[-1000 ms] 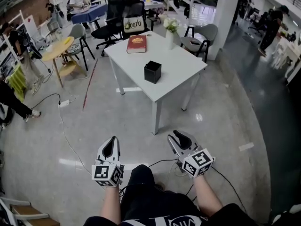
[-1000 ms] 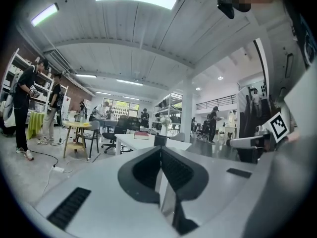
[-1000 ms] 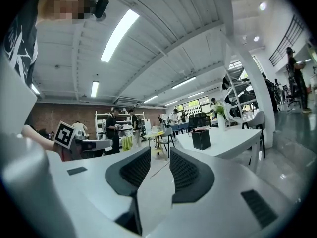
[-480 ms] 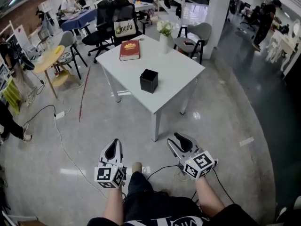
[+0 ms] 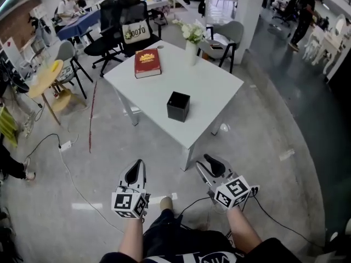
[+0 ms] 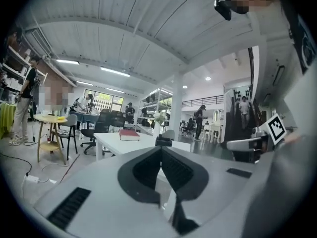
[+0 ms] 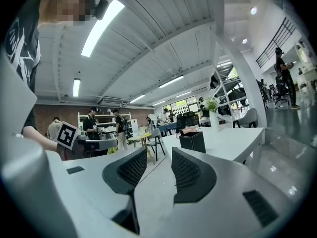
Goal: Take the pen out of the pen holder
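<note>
Pen holder on table, flowers in vase

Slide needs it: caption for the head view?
Left gripper shut; right gripper empty, jaws just opened; both short of the white table with pen holder, red book, vase.

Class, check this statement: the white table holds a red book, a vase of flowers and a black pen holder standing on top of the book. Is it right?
Not quite. The head view shows the black pen holder standing on the bare white table, apart from the red book and nearer the person. The vase of flowers is on the table as stated.
</note>
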Tool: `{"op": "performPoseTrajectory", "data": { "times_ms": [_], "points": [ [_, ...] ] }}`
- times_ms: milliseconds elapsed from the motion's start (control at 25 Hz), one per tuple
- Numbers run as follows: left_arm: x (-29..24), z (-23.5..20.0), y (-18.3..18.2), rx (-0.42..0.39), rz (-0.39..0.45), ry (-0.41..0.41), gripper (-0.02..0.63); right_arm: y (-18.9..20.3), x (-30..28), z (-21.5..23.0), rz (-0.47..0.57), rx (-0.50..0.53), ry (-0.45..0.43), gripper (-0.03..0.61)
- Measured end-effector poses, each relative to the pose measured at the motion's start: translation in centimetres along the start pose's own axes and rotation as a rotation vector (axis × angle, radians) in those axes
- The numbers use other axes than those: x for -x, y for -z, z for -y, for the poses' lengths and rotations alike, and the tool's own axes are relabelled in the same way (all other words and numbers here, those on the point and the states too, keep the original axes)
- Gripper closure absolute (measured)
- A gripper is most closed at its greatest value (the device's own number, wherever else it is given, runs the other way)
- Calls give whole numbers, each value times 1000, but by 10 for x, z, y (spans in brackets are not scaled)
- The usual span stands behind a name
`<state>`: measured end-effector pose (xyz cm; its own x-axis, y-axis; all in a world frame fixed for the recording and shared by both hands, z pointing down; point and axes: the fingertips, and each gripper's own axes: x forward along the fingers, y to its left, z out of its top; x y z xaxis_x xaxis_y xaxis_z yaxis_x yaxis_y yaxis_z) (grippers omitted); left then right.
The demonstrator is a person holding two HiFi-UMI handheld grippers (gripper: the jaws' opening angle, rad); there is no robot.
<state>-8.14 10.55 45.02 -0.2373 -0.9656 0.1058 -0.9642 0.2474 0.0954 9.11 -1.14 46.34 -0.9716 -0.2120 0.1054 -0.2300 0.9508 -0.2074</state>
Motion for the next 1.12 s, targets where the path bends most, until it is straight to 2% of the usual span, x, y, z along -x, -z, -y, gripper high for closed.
{"op": "performPoseTrajectory", "data": {
  "times_ms": [600, 880, 1120],
  "points": [
    [-106, -82, -14, -36, -19, 175, 609, -15, -101, 36, 23, -1, 168, 411],
    [-128, -96, -15, -12, -11, 214, 609, -22, -134, 37, 25, 12, 177, 411],
    [-138, -97, -12, 7, -37, 226, 609, -29, -147, 46, 16, 9, 195, 411]
  ]
}}
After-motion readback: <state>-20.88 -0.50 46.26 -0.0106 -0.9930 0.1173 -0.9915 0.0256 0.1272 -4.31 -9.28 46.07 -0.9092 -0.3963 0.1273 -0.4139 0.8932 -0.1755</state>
